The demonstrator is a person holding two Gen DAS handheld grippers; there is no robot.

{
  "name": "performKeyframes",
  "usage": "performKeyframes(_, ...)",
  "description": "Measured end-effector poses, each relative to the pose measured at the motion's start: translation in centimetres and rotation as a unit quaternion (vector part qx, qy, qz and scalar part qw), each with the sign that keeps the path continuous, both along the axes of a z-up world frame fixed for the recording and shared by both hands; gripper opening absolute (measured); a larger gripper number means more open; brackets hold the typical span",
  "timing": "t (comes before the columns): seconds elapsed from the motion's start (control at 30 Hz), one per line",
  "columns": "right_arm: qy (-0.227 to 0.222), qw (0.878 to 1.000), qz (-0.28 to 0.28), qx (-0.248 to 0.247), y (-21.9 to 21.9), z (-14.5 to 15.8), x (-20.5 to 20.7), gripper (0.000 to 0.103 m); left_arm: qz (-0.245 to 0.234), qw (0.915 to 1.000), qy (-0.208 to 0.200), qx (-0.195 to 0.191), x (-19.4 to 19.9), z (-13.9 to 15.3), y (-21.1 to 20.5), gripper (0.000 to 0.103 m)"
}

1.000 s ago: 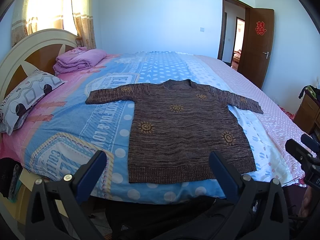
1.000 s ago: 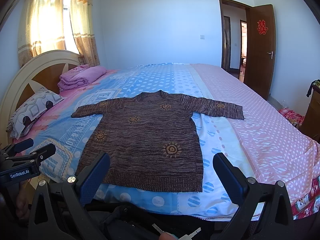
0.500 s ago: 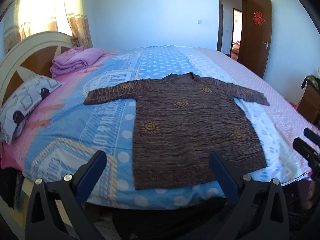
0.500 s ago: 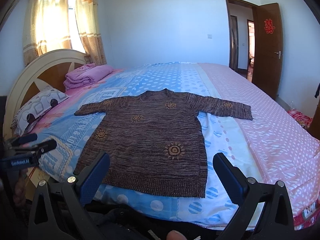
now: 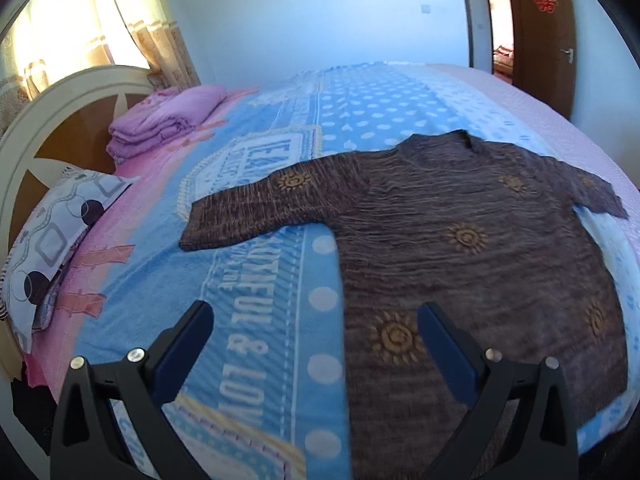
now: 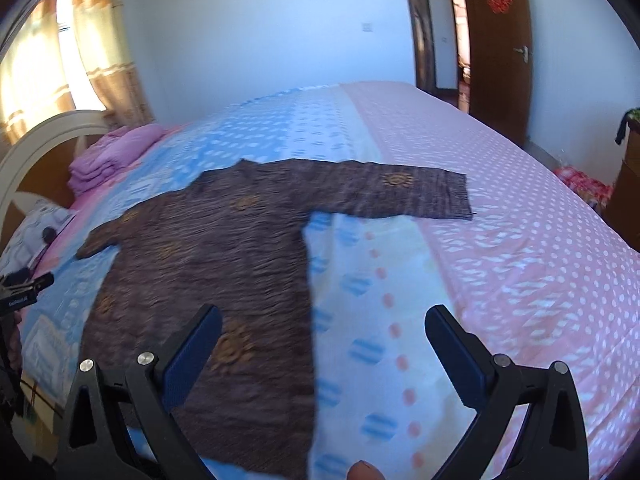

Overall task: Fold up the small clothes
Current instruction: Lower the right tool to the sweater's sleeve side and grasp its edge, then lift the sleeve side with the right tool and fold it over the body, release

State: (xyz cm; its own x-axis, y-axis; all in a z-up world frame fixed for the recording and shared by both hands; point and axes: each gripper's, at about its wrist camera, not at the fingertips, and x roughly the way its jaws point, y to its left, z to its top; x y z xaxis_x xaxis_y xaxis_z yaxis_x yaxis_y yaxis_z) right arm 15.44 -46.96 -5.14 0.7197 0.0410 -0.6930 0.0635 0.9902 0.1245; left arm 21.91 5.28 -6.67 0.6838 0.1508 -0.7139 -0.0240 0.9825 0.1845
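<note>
A brown knitted sweater (image 5: 460, 248) with orange sun motifs lies spread flat on the bed, both sleeves out; it also shows in the right wrist view (image 6: 224, 256). My left gripper (image 5: 316, 340) is open and empty, above the sweater's left side and the blue bedspread. My right gripper (image 6: 320, 344) is open and empty, above the sweater's right side edge. Its right sleeve (image 6: 404, 194) stretches onto the pink sheet. My left gripper shows at the left edge of the right wrist view (image 6: 22, 288).
The bed (image 5: 248, 280) has a blue and pink spread. A folded purple blanket (image 5: 168, 120) and a patterned pillow (image 5: 56, 236) lie by the headboard (image 5: 52, 120). A wooden door (image 6: 500, 40) stands open at the back right. A wooden cabinet (image 6: 628, 184) is at right.
Both grippers have moved forward over the bed and apart, the left toward the left sleeve side, the right toward the right sleeve side. The sweater has not moved.
</note>
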Motion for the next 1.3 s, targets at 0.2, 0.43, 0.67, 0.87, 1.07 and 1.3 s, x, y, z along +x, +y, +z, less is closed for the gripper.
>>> performKeyframes(0.2,0.028,0.998,-0.051,-0.002,-5.4,-1.4,6.1,0.084,0.011,0.9997,-0.010,0.020,5.8,-2.1,-1.0,0.103)
performKeyframes(0.43,0.057,0.993,-0.095,0.029,-11.3,-3.5,12.6,0.062,0.038,0.9975,-0.046,0.037,10.9,-4.8,-2.0,0.103)
performKeyframes(0.67,0.073,0.987,-0.128,0.066,-15.5,-5.0,17.9,0.047,0.069,0.9967,-0.027,0.034,14.4,-7.1,-1.1,0.103)
performKeyframes(0.87,0.096,0.982,-0.150,0.064,-17.2,-6.8,21.4,0.045,0.100,0.9949,0.002,0.001,15.8,-8.4,0.5,0.103)
performKeyframes(1.07,0.096,0.986,-0.128,0.041,-16.6,-7.3,22.8,0.013,0.102,0.9945,0.011,0.023,15.9,-9.1,-0.3,0.103)
performKeyframes(1.3,0.064,0.994,-0.089,-0.010,-13.4,-3.7,23.3,0.006,0.106,0.9938,0.014,0.031,16.1,-9.2,-0.4,0.103)
